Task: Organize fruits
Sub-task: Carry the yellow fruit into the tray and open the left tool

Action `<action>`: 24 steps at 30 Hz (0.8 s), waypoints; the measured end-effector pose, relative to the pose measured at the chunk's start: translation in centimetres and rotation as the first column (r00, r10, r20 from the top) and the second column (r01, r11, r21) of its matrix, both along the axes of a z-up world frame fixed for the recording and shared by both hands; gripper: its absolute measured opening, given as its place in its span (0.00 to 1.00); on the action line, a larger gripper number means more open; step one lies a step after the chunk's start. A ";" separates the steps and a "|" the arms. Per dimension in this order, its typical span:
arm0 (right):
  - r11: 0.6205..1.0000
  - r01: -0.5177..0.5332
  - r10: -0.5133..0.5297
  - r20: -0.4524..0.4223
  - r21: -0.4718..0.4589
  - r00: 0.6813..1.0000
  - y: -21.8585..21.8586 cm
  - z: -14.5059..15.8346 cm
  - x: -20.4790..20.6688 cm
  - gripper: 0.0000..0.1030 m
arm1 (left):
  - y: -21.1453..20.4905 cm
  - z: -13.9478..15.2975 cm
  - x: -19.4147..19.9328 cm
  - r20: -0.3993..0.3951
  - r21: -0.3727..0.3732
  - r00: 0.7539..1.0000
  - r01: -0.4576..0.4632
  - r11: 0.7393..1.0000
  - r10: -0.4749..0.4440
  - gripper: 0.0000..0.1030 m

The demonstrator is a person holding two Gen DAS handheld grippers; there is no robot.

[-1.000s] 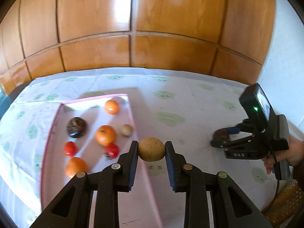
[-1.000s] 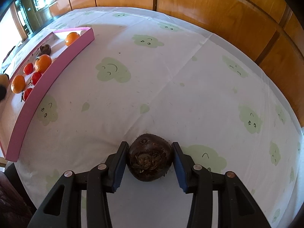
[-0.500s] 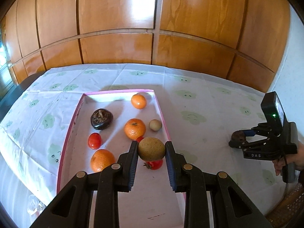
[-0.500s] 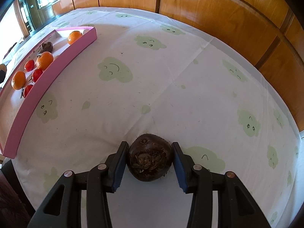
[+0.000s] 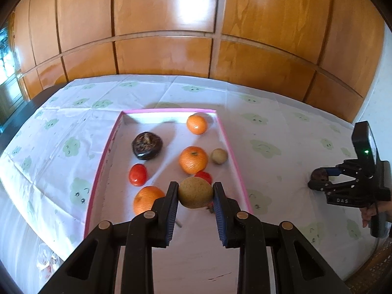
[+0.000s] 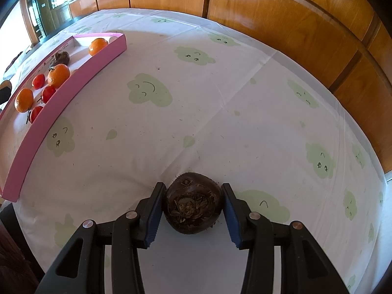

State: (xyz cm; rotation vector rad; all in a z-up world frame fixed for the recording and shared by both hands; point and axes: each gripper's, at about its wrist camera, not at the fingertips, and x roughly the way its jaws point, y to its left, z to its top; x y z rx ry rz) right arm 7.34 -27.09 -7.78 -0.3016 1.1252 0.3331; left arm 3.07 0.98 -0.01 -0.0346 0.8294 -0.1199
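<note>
Fingers of the left gripper (image 5: pixel 195 194) clamp a tan round fruit (image 5: pixel 195 192) above the near end of the pink tray (image 5: pixel 232 152), hiding most of a red tomato (image 5: pixel 203 176) behind it. Right gripper (image 6: pixel 193 204) fingers flank a dark brown fruit (image 6: pixel 193 207) on the tablecloth (image 6: pixel 220 103), well apart from the tray; whether both pads press it is unclear.

Both views are bright with daylight. A white glare patch sits on the wood panels (image 5: pixel 193 7) at upper centre of the left view, and a blown-out window (image 6: pixel 14 34) glows at upper left of the right view. Fruit casts soft shadows in the tray (image 5: pixel 235 161). Fisheye bending curves the edges, and the corners are black.
</note>
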 end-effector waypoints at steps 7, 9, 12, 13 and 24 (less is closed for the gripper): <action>1.000 0.002 -0.002 0.000 -0.003 1.000 0.0 0.0 0.0 0.45 | 2.2 -0.8 0.2 -0.036 -0.026 0.998 -0.047 0.999 0.046 0.27; 1.000 0.002 -0.002 0.000 -0.003 1.000 0.0 0.0 0.0 0.45 | 2.9 -1.0 0.3 -0.048 -0.048 0.997 -0.062 0.997 0.060 0.27; 1.000 0.002 -0.002 0.000 -0.005 1.000 0.0 0.0 0.1 0.45 | 4.5 -1.0 0.6 -0.070 -0.093 0.993 -0.098 0.991 0.091 0.27; 1.000 0.002 -0.002 0.001 -0.006 1.000 0.0 0.0 0.1 0.45 | 5.3 -1.0 0.8 -0.080 -0.120 0.992 -0.111 0.986 0.102 0.27; 1.000 -0.006 0.007 0.005 -0.028 1.000 0.2 0.2 0.1 0.45 | 6.7 0.8 6.1 -0.087 -0.270 0.993 -0.096 0.958 0.075 0.27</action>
